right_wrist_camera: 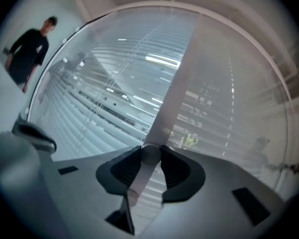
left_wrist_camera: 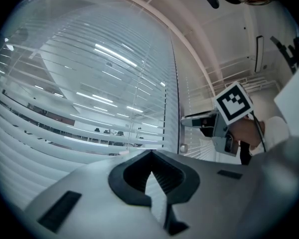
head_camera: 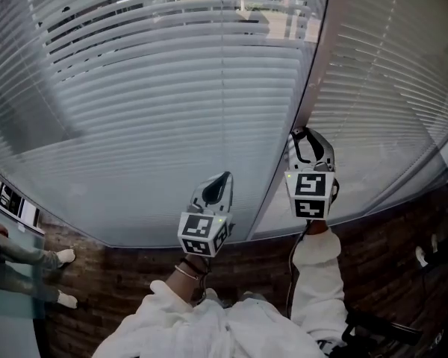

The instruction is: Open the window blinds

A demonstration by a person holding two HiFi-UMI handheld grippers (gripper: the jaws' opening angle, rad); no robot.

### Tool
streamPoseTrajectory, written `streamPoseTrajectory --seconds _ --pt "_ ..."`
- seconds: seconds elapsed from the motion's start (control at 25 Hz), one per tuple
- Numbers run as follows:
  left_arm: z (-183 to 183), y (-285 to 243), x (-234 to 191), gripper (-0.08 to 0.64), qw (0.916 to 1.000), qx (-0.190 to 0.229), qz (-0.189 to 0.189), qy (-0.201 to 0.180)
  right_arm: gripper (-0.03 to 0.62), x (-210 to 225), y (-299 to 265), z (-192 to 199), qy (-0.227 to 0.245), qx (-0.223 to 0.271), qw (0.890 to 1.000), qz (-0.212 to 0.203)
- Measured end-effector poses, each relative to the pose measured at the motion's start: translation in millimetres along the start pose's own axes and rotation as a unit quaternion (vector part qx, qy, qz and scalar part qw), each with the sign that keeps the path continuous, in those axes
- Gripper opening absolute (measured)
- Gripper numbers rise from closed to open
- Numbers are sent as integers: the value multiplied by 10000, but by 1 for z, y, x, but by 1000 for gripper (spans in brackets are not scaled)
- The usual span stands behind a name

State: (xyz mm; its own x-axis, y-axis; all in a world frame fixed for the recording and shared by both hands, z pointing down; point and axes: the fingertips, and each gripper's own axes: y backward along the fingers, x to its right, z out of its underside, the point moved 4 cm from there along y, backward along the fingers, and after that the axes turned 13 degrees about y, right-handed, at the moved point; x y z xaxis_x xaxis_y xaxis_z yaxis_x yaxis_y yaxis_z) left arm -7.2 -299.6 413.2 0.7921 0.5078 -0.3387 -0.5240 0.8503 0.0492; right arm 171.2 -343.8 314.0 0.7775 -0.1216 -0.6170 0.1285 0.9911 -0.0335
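Note:
White slatted blinds (head_camera: 172, 110) hang behind glass panes, their slats tilted nearly closed, and a pale upright frame post (head_camera: 313, 88) stands between two panes. My right gripper (head_camera: 310, 142) is up against that post. In the right gripper view its black pads (right_wrist_camera: 169, 168) close on a small round knob (right_wrist_camera: 150, 154) of the blinds. My left gripper (head_camera: 218, 187) hovers lower and to the left, in front of the big pane, shut with nothing in it (left_wrist_camera: 150, 156). The left gripper view also catches the right gripper (left_wrist_camera: 189, 120) at the post.
A person in black (right_wrist_camera: 32, 46) stands at the left; their legs and white shoes (head_camera: 60, 258) show beside a brick-patterned floor (head_camera: 134, 274). More blinds (head_camera: 403, 88) cover the pane right of the post. White sleeves (head_camera: 313, 274) fill the bottom of the head view.

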Motion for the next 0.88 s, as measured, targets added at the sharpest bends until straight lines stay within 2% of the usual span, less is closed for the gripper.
streamPoseTrajectory --seconds 0.08,0.2,0.32,0.36,0.4,0.44,0.52,0.56,0.64,0.68,0.76,0.8,0.88 --pt "0 0 0 -3 10000 -3 19 3 132 3 -1 4 -1101 211 9937 -73" --pt "0 -1 1 -3 10000 -6 39 -1 132 6 -1 8 -2497 412 9673 -129" --pt "0 -1 1 -3 10000 3 52 12 132 8 0 10 -3379 638 9389 -144" --pt "0 0 1 -3 10000 3 55 14 132 8 0 10 -3483 699 9346 -177" --pt "0 0 1 -3 10000 1 57 14 132 7 0 9 -3337 693 9399 -220" --pt "0 0 1 -3 10000 0 57 13 132 6 0 9 -2881 597 9554 -250" --pt "0 1 -1 -3 10000 0 41 14 135 4 2 7 -1307 236 9909 -194" --pt "0 1 -2 -3 10000 4 22 23 140 3 2 5 -481 74 9987 -150" --pt "0 0 -5 -3 10000 10 -12 59 143 -1 1 -2 735 -133 9971 -139" --pt "0 0 -6 -3 10000 8 -16 77 143 -3 -1 -5 1074 -208 9939 -144" --pt "2 -1 -4 -3 10000 -4 7 87 143 -4 -1 -6 1239 -284 9918 -102" --pt "3 -1 -3 -3 10000 -10 24 81 139 -4 -1 -5 1114 -272 9934 -66" --pt "3 -2 -1 -3 10000 -8 48 70 132 -3 -1 -4 551 -150 9984 -16"
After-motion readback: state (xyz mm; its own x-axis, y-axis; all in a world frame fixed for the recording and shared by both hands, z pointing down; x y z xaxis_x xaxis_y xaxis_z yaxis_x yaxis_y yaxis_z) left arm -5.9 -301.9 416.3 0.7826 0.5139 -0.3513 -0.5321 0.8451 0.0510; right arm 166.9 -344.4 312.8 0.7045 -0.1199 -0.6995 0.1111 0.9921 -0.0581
